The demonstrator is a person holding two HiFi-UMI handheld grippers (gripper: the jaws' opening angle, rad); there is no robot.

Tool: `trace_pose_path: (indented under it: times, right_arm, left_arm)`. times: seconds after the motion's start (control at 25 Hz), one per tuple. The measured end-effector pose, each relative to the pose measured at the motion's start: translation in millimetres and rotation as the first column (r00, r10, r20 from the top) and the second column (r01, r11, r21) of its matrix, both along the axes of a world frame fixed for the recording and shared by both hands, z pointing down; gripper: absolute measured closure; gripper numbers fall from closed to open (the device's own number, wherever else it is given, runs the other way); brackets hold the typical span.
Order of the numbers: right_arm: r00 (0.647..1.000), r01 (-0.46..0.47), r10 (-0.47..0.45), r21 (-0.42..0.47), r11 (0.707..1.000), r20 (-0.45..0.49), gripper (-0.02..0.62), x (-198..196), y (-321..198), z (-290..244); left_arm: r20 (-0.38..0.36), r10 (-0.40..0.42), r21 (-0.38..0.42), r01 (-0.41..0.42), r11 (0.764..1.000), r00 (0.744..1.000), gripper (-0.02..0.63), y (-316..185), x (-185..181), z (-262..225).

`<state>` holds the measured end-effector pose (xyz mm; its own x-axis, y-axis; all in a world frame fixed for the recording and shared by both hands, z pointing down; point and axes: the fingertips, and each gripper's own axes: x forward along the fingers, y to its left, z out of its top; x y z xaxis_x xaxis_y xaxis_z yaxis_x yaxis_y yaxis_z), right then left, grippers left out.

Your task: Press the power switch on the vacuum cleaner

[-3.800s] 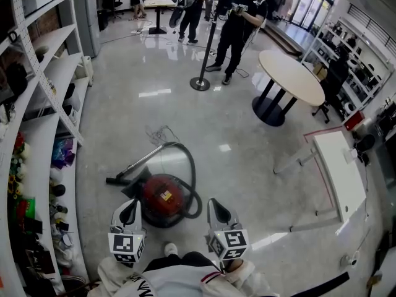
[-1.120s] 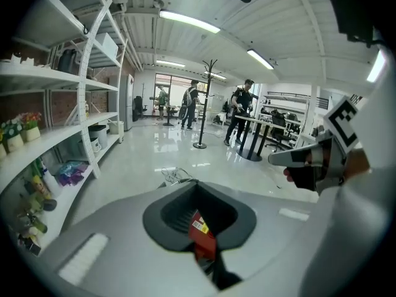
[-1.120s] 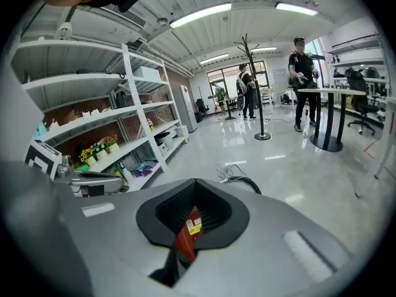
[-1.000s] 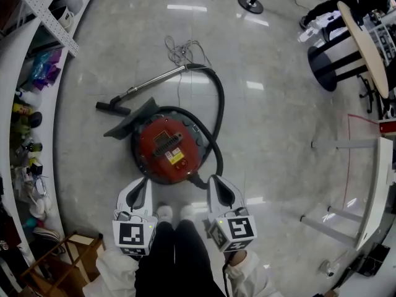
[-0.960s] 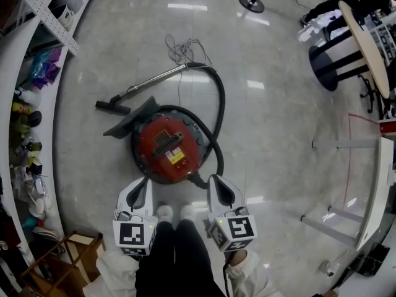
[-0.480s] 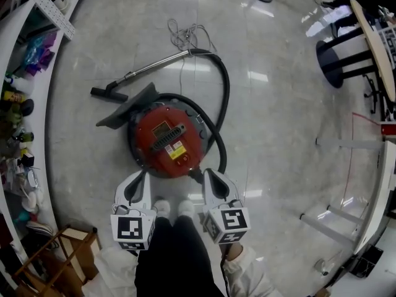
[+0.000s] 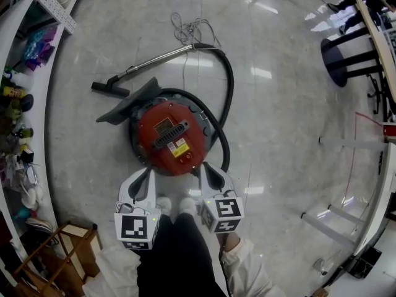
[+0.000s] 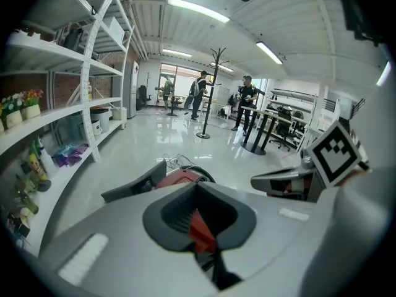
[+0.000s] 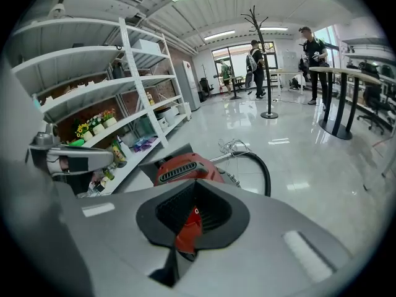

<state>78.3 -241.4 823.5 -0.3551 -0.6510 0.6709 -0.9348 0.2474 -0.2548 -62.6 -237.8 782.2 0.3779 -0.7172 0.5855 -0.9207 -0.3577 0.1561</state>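
The red round vacuum cleaner (image 7: 172, 138) lies on the floor just ahead of the person's feet, with a black grille and a yellow label on top. I cannot pick out its power switch. Its black hose (image 7: 229, 91) loops round to a metal wand (image 7: 154, 60) and a floor nozzle (image 7: 108, 89). My left gripper (image 7: 145, 174) is shut, just short of the vacuum's near left rim. My right gripper (image 7: 205, 166) is shut at the near right rim, beside the hose joint. The red body (image 9: 185, 164) shows past the right gripper (image 9: 195, 185), and a sliver (image 8: 182, 177) past the left gripper (image 8: 198, 185).
White shelves (image 7: 28, 60) with small items run along the left. A wooden stool (image 7: 68, 247) stands at the lower left. A coiled cord (image 7: 192, 26) lies beyond the wand. A round table (image 7: 378, 36) and a white table frame (image 7: 371, 184) are at the right. People (image 9: 309, 51) stand far off.
The person has stepped up to the vacuum and the head view has tilted down onto it. Both grippers have moved forward to its near rim, the right one slightly left.
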Motion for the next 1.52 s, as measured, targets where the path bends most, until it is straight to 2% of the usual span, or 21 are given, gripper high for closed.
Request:
trace_pose_path:
  times: [0.68,1.52]
  right_arm:
    - [0.998,0.054,-0.057,-0.075,0.996,-0.040,0.595,-18.0,-4.4,53.5]
    - [0.996,0.052,-0.063,-0.154,0.987,-0.070,0.595,-26.7,-0.6,90.0]
  left_arm:
    - [-0.004,0.006,0.000,-0.006,1.000,1.000,0.606,-2.4,1.6,-1.3]
    - [-0.005,0.018,-0.024,-0.018,1.000,1.000,0.606,-0.3,-5.2,7.5]
